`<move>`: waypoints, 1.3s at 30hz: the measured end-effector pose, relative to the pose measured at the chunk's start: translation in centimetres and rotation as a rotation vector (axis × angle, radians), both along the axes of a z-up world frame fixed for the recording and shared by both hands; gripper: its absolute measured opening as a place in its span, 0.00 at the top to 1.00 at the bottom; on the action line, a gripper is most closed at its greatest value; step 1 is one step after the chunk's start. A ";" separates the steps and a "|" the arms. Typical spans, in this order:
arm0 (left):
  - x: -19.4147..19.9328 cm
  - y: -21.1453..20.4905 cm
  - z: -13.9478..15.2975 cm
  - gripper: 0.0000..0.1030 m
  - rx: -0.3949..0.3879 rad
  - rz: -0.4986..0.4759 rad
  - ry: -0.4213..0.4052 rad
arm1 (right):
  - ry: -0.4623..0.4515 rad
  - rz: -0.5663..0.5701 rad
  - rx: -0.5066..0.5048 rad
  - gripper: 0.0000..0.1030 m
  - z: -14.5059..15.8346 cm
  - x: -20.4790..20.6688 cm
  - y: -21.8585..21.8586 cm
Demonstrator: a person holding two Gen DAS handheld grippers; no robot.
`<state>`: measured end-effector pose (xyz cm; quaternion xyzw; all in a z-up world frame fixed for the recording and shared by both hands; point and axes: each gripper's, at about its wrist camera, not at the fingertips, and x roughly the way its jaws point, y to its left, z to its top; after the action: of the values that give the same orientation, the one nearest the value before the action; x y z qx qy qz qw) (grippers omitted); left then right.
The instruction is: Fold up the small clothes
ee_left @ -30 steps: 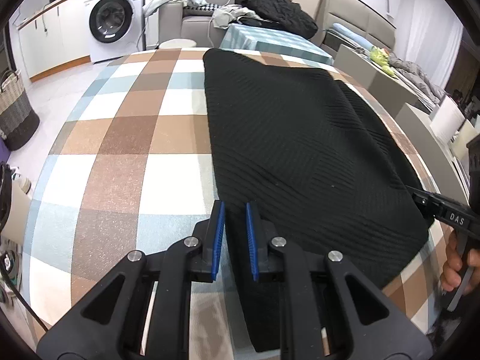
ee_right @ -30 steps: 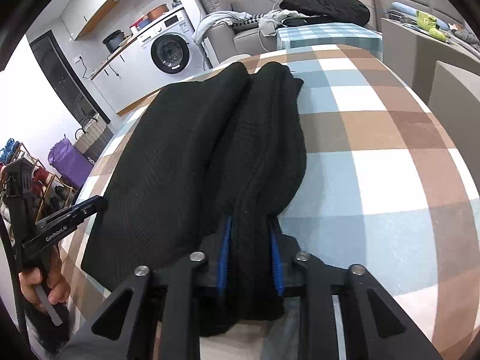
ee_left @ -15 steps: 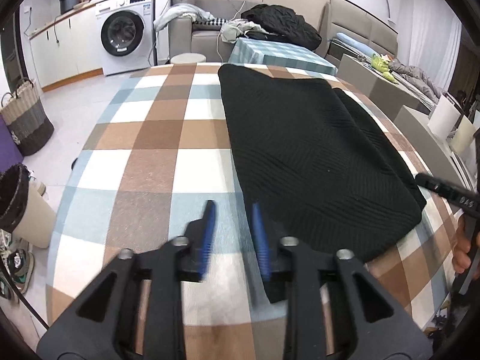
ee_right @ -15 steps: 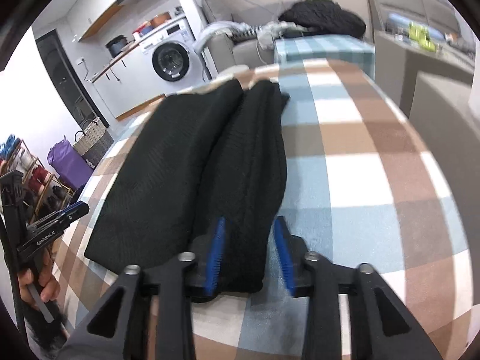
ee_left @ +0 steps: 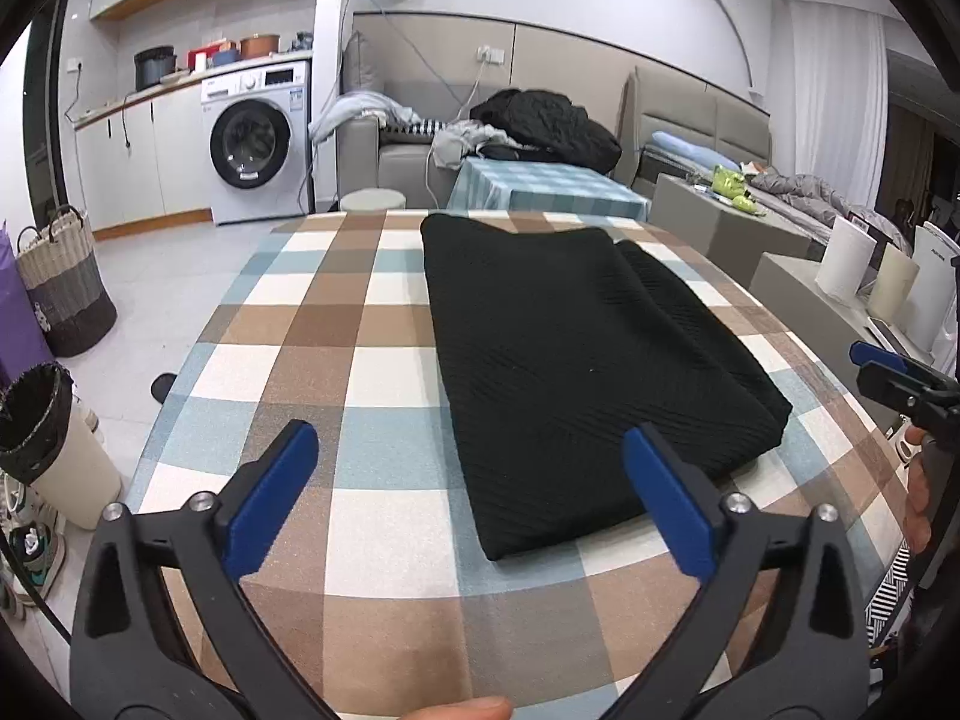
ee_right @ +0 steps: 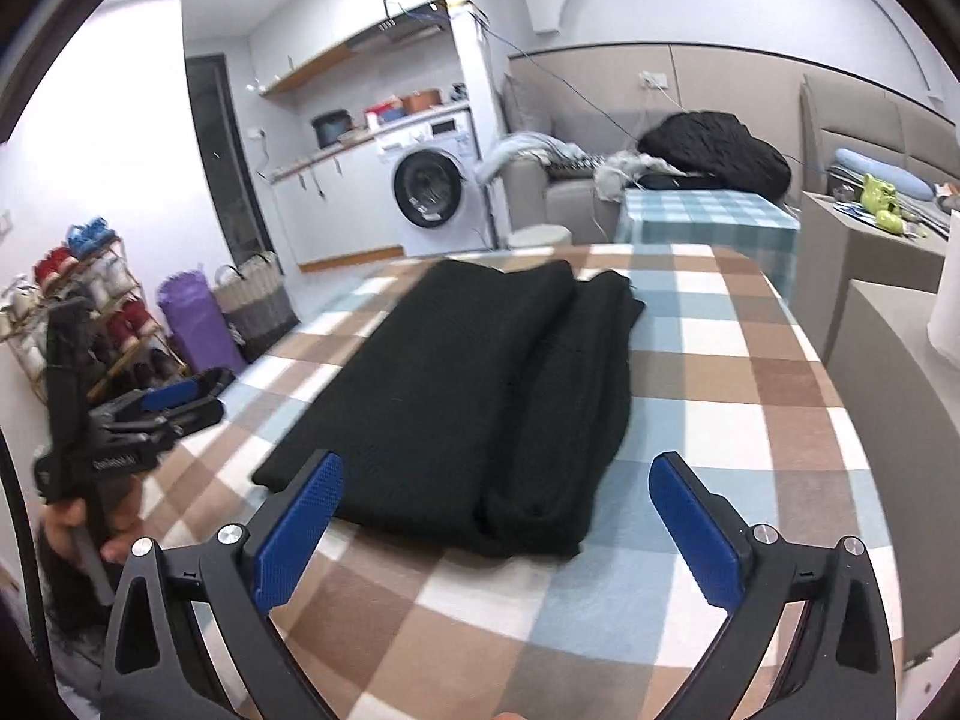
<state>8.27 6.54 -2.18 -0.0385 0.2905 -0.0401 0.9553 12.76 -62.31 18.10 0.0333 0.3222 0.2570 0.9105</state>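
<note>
On the checked counter [ee_left: 384, 546], both grippers' fingers [ee_left: 273, 495] were opening, having just released the folded black knitted garment [ee_left: 576, 354]; fold complete.

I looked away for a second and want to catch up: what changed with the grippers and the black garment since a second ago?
The right gripper let go of the garment's near edge; its jaws are opening, nothing between them. The left gripper is opening too, empty. Both pulled back and up from the cloth. The garment stayed folded on the checked table.

Print on the left tongs [ee_right: 174, 399] seems blurred, unreadable.
</note>
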 end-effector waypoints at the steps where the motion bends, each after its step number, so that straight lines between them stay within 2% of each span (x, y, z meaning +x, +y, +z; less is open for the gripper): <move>1: -0.5 -0.1 0.1 0.01 0.002 0.001 -0.015 | -0.018 -0.001 0.018 0.00 0.1 -0.6 -0.1; 8: -2.9 -0.8 0.3 0.01 0.025 0.022 -0.093 | -0.108 0.014 0.067 0.00 0.3 -2.8 -0.1; 15: -3.2 -1.1 -0.2 0.01 0.029 0.012 -0.118 | -0.146 0.013 0.060 0.00 -0.2 -2.8 0.3; 27: -2.8 -1.3 -1.1 0.01 0.005 0.009 -0.121 | -0.109 0.057 0.114 0.00 -2.3 -2.3 0.9; 39: -2.7 -1.2 -1.3 0.01 0.005 0.016 -0.132 | -0.106 0.068 0.131 0.00 -2.8 -2.5 0.5</move>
<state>5.60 5.38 -3.45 -0.0357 0.2267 -0.0344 0.9727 10.27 -61.76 15.34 0.0682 0.2569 0.3095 0.9130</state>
